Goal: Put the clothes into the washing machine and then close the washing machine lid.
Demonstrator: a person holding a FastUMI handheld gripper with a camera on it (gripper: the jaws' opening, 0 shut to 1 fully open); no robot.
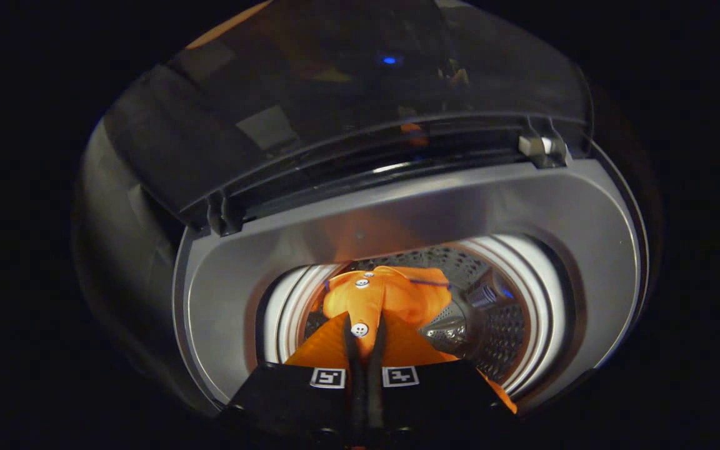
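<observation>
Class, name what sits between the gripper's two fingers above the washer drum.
In the gripper view, the orange shirt's buttoned strip is pinched between the gripper's fingers, above the drum.

The booth is dim, and most of what surrounds the washing machine (397, 206) sinks into near black. The brightest spot is the white ring (538, 300) around the drum mouth, which glows almost to burning out. The grey top panel takes a soft sheen that fades toward its left side. The orange shirt (385, 297) is vivid and sharp, buttons crisp. The raised lid (347, 100) is dark and glassy, carrying faint reflections, an orange smear and one small blue pinpoint of light. The jaws are pressed on the shirt's placket and lie in shadow. The fisheye bends the machine's outline into a bowl, and detail softens toward the rim.
</observation>
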